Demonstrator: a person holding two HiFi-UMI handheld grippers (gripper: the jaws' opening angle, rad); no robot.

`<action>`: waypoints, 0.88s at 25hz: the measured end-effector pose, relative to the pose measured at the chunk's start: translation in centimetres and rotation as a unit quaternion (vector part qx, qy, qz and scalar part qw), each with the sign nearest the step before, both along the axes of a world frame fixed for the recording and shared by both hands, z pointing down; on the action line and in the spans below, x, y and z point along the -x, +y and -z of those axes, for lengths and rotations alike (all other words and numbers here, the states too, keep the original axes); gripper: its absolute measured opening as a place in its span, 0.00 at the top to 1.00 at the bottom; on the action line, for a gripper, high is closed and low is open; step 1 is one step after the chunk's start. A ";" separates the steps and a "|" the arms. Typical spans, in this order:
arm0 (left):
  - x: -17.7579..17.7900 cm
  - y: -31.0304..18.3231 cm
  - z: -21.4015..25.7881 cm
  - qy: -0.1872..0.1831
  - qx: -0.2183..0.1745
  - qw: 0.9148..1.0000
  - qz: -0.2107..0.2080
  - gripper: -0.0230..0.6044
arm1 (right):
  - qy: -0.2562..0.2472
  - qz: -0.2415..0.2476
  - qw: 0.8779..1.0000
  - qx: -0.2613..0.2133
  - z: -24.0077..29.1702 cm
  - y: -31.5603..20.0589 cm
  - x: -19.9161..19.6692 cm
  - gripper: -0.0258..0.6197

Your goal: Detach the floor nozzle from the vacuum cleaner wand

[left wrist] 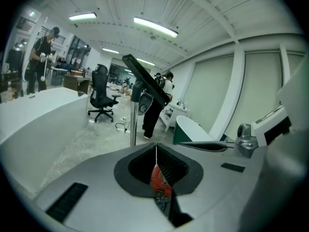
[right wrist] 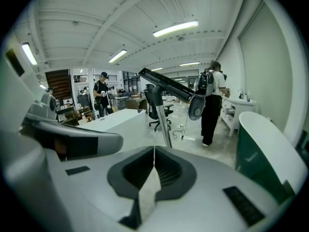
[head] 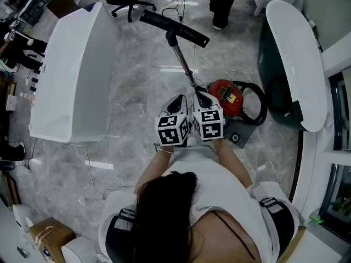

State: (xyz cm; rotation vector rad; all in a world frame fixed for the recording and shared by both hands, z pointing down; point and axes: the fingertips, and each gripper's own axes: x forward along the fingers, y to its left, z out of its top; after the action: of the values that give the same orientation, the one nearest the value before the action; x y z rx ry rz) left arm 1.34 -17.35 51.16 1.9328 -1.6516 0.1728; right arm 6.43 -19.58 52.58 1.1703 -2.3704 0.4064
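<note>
Done: nothing yet; floor nozzle point(head: 174, 28) still sits on wand point(head: 182, 62), ahead of both grippers.
Jaws: left gripper point(left wrist: 156, 146) and right gripper point(right wrist: 154, 149) closed, empty.
Left: the whole detaching.

You hold two grippers, left gripper point(left wrist: 156, 148) and right gripper point(right wrist: 154, 151), before you one floor nozzle point(head: 174, 28), one wand point(head: 184, 63), one red vacuum cleaner point(head: 227, 98), one black hose point(head: 264, 111), one office chair point(left wrist: 100, 93), two bystanders, the backpack wearer point(right wrist: 211, 103) and the cap wearer point(right wrist: 102, 99)

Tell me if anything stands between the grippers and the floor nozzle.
Nothing visible does. Only open air separates the shut left gripper and right gripper from the floor nozzle; the wand runs up to it.
</note>
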 end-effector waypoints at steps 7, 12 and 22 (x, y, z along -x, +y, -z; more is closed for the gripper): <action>-0.4 -1.0 0.0 -0.003 0.000 1.000 0.011 0.95 | -0.008 0.002 1.000 -0.007 0.5 -1.3 -0.8 0.94; -0.9 -1.1 -0.1 -0.003 0.002 1.000 0.015 0.95 | -0.005 0.004 1.000 -0.003 0.2 -1.4 -1.4 0.94; -0.2 -0.9 0.0 -0.009 0.003 1.000 0.025 0.95 | -0.018 0.010 1.000 0.011 0.0 -1.2 -1.1 0.94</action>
State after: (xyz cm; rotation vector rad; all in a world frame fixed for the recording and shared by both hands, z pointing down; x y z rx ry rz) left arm 1.50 -18.25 51.15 1.8896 -1.7078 0.1763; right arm 7.50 -20.74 52.57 1.1374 -2.4004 0.4499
